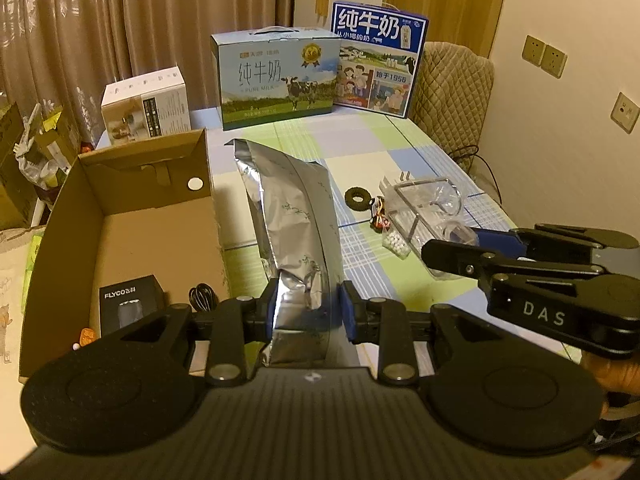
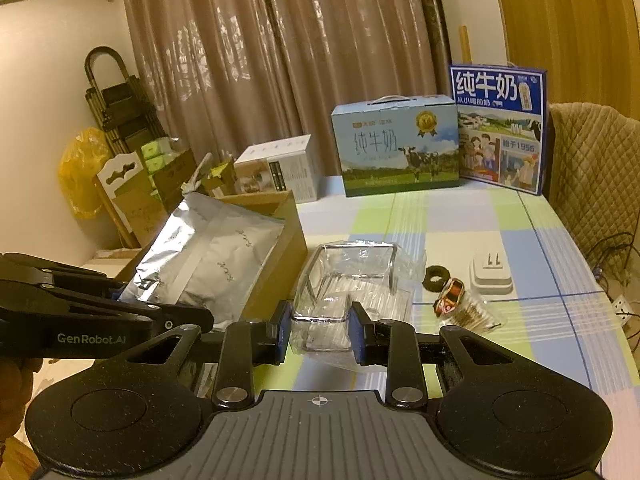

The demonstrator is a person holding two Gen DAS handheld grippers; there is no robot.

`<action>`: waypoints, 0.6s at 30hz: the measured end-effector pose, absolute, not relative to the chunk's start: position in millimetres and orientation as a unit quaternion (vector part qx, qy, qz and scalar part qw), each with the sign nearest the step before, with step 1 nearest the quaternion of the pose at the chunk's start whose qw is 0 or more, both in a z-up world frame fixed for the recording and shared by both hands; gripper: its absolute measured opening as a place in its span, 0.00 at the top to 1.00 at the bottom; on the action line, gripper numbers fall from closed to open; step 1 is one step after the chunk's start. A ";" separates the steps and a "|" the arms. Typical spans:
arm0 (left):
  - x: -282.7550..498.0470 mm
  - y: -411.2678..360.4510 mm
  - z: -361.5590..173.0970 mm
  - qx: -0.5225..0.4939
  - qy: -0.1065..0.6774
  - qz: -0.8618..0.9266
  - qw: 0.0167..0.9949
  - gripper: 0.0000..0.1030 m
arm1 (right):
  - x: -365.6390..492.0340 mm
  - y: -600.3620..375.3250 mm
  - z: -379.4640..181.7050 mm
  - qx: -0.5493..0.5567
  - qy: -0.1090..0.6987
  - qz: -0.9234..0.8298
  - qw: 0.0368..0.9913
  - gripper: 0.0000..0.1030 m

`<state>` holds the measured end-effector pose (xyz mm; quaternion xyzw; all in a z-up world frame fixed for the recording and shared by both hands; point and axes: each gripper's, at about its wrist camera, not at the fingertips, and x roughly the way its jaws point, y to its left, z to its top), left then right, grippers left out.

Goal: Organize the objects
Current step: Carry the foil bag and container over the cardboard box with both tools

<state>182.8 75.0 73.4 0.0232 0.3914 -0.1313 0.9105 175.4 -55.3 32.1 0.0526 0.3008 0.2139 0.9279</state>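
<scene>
Foil catches the light where the left gripper (image 1: 307,312) has its blue pads pressed against both sides of a silver pouch (image 1: 294,216), holding it up off the table (image 1: 400,148) just right of the open cardboard box (image 1: 120,216). The pouch's lower end is hidden behind the gripper body. In the right wrist view that same pouch (image 2: 208,264) hangs over the box's near wall, blocking most of the box (image 2: 280,256).

Inside the box, against its near wall, sit a black FLYCO carton (image 1: 130,304) and a coiled black cable (image 1: 202,298), both partly cut off by the gripper's linkage.

The right gripper (image 2: 320,322) stands with its jaws closed onto the near end of a clear plastic packet with a wire frame inside (image 2: 352,280), which lies on the table toward the near edge. What the packet holds is hard to make out through the glare.

Beside it, toward the right edge, lie a dark ring (image 2: 437,275), a small red-and-gold wrapped item (image 2: 450,300), a white plug adapter (image 2: 491,276) and a clear bag of brownish bits (image 2: 474,318), its contents unclear.

Along the far edge stand two milk cartons (image 2: 400,148) and a white box (image 2: 280,172).
</scene>
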 end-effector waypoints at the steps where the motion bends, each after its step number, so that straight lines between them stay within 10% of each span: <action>1: 182.7 75.1 74.3 0.023 0.390 -0.132 0.911 0.75 | 175.3 -54.9 33.5 0.053 0.299 0.214 0.928 0.74; 18: 172.3 100.8 93.5 0.027 0.378 -0.110 0.919 0.75 | 182.2 -39.5 23.4 0.068 0.300 0.226 0.924 0.74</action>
